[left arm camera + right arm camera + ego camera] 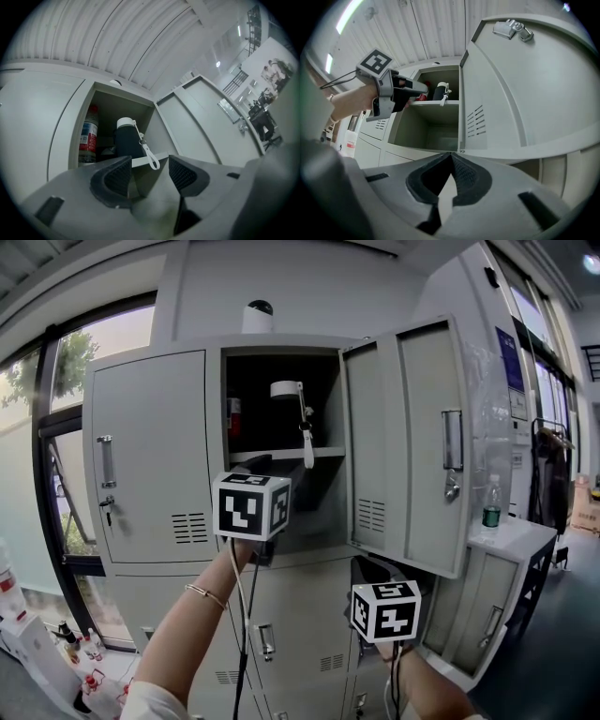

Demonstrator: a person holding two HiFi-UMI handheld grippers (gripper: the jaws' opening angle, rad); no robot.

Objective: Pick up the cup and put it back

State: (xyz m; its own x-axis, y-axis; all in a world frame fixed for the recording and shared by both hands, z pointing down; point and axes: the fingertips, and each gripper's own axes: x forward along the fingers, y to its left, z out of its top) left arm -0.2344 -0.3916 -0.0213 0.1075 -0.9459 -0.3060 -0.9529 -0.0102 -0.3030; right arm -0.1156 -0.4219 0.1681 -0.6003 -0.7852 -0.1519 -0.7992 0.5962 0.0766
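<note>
The cup (127,138), dark with a white lid and a dangling strap, stands upright at the front of the upper shelf (281,455) in the open locker (150,456). A red-labelled bottle (88,136) stands deeper in on its left.

The left tongs (150,168) are spread and empty, just below and in front of the shelf edge, aimed slightly upward at the cup. The right tongs (451,164) are pressed together on nothing, held low beneath the swung-out door (412,446).

This looks like the reach for the cup, though it could equally be just after setting it back. A grasp would call for lifting and advancing until the pads straddle the body, clear of the strap.

A side bench (525,535) carries a water bottle (490,502); a window (66,371) lies left.
</note>
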